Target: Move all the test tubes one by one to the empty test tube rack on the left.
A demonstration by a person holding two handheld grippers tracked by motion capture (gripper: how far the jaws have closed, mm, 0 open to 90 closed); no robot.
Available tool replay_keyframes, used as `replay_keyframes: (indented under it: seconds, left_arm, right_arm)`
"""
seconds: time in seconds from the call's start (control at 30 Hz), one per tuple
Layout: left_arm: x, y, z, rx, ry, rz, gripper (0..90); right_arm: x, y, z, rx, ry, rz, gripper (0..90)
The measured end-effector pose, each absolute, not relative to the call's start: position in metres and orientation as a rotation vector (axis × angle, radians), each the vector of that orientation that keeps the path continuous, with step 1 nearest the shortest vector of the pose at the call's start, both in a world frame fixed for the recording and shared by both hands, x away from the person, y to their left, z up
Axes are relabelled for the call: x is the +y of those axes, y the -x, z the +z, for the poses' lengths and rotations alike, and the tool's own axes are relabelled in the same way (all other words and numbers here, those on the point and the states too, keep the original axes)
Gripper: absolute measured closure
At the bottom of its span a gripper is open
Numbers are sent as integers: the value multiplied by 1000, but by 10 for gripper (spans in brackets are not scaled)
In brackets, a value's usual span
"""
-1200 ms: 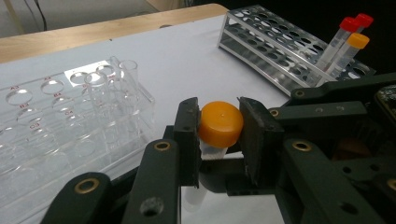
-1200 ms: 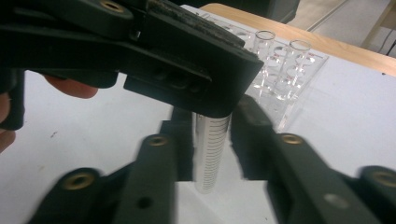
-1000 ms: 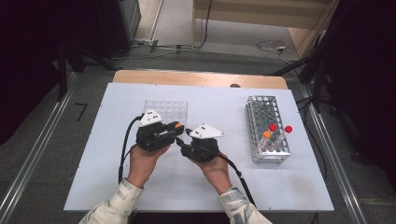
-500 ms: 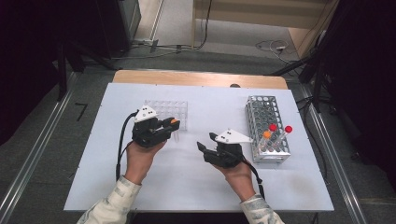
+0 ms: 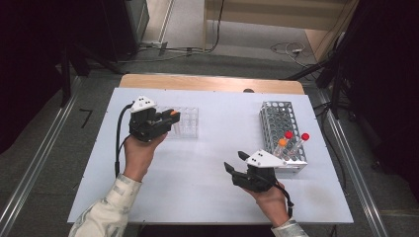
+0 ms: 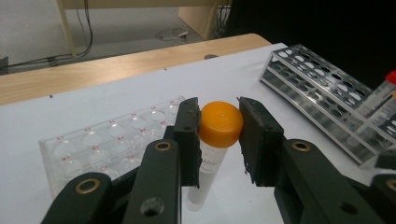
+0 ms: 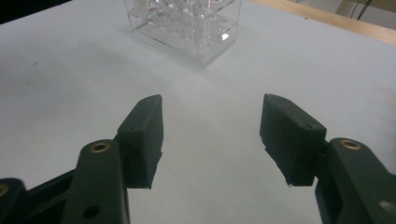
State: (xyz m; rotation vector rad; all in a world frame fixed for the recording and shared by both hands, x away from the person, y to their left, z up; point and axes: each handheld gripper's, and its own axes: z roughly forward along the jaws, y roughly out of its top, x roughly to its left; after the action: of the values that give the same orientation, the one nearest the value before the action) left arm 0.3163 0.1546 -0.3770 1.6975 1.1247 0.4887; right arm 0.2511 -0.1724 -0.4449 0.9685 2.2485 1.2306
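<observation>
Orange plastic capped the clear, white-labelled tube (image 6: 215,140) that the left gripper (image 5: 165,120) held clamped by its cap between the two black jaws, the tube body hanging below them, as the left gripper view showed. In the high view that gripper hovered at about ten o'clock on the white tabletop (image 5: 217,197), at the left edge of the clear plastic well rack (image 5: 187,122), whose wells looked empty. By that evidence the tube was already taken up and carried across, but not yet set down in the clear rack; seating it in a well appeared to be the step in hand. At about three o'clock stood the perforated metal tube rack (image 5: 279,126), where one orange-capped tube (image 5: 282,143) and two red-capped tubes (image 5: 298,141) remained at its near end, so further transfers seemed to be left. The right gripper (image 5: 236,162), at about five o'clock and just beside that metal rack's near corner, had just been opening its jaws; they stood wide apart with nothing between them, pointing across the bare table toward the clear rack in the right gripper view. The held tube looked slim and straight, its ribbed screw cap broader than the body, with faint printing on the label too small to read.
</observation>
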Motion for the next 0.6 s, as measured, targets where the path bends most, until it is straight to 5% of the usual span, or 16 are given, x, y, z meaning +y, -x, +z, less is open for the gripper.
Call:
replay_keyframes:
  seconds: [0.6]
  left_arm:
    - [158, -350, -369, 1190, -1632, 547, 704]
  right_arm:
    - [-184, -242, -452, 2248, -1001, 1232, 377]
